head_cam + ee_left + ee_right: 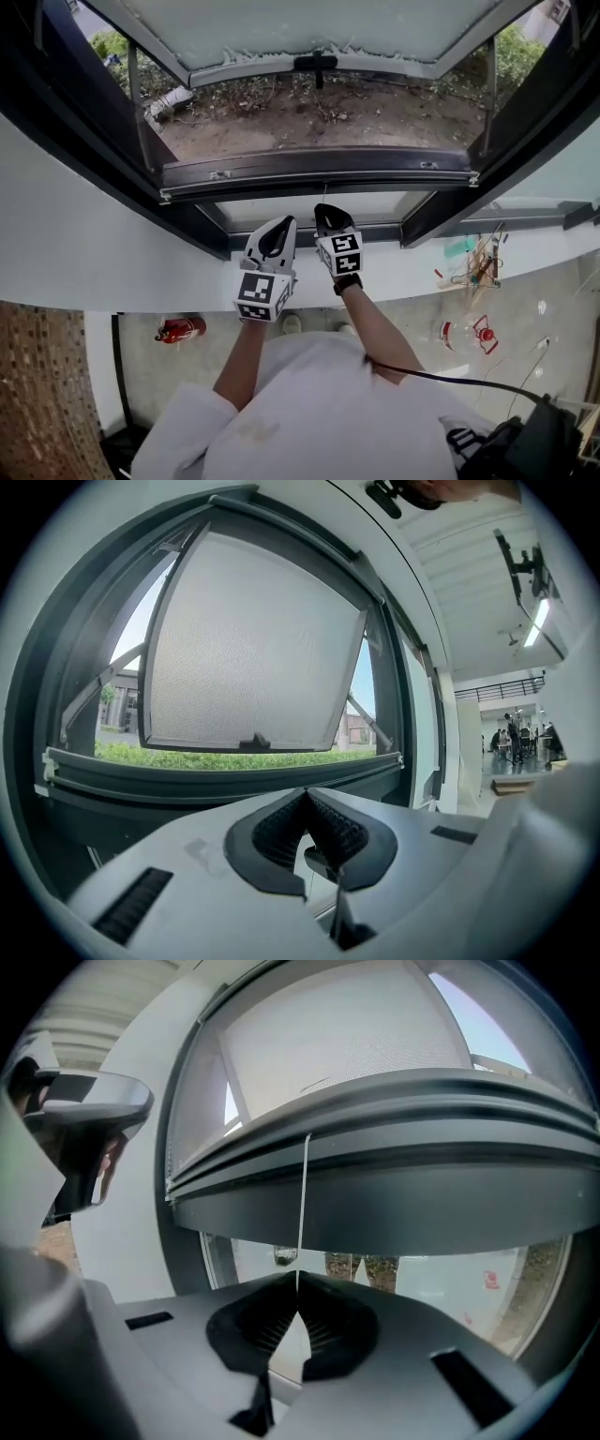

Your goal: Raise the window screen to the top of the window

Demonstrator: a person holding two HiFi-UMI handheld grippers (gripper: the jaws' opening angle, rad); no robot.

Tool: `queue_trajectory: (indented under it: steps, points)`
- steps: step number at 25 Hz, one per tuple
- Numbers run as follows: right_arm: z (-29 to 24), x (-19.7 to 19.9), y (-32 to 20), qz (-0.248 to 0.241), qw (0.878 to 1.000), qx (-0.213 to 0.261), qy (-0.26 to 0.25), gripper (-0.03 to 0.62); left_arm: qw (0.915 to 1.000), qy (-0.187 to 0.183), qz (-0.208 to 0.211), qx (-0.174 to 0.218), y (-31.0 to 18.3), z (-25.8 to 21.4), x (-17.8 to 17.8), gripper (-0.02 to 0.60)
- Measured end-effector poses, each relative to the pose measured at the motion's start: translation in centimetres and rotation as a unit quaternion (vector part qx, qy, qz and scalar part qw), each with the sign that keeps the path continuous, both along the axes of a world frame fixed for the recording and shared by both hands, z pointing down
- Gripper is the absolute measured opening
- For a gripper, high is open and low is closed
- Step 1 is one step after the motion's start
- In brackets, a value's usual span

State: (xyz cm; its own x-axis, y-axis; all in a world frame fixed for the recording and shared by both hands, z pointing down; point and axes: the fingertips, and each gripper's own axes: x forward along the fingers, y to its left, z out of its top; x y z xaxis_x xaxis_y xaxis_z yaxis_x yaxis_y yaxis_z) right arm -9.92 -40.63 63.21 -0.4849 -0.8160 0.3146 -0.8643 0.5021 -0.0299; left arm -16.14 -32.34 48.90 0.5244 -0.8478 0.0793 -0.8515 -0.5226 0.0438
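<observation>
The window screen's dark pull bar (319, 173) (394, 1180) lies across the open window frame. A thin white cord (303, 1213) (325, 193) hangs from the bar's middle. My right gripper (328, 216) (298, 1283) is just below the bar, shut on that cord, which runs straight into its closed pads. My left gripper (278, 231) (307, 794) is beside it on the left, shut, with nothing seen between its pads. The outward-tilted window pane (253, 649) (309, 28) stands beyond the frame.
The white sill and wall (112, 253) run under the window. Dark frame posts (441, 211) flank the opening. Far below lie a red fire extinguisher (180, 328), a red object (483, 334) and a black bag (525, 445). Grass and soil lie outside.
</observation>
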Motion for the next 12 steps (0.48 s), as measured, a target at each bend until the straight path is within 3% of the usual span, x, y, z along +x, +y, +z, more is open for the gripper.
queue_trajectory:
  steps: [7,12]
  points:
    - [1.5,0.5,1.3,-0.014,0.999,-0.012,0.038,0.003,0.9999,-0.003,0.004,-0.009,0.5,0.6,1.2,0.002]
    - [10.1,2.3,5.2,-0.02,0.988,-0.135,0.069,0.002,0.998,-0.061,0.016,-0.002,-0.2,1.2,1.9,0.002]
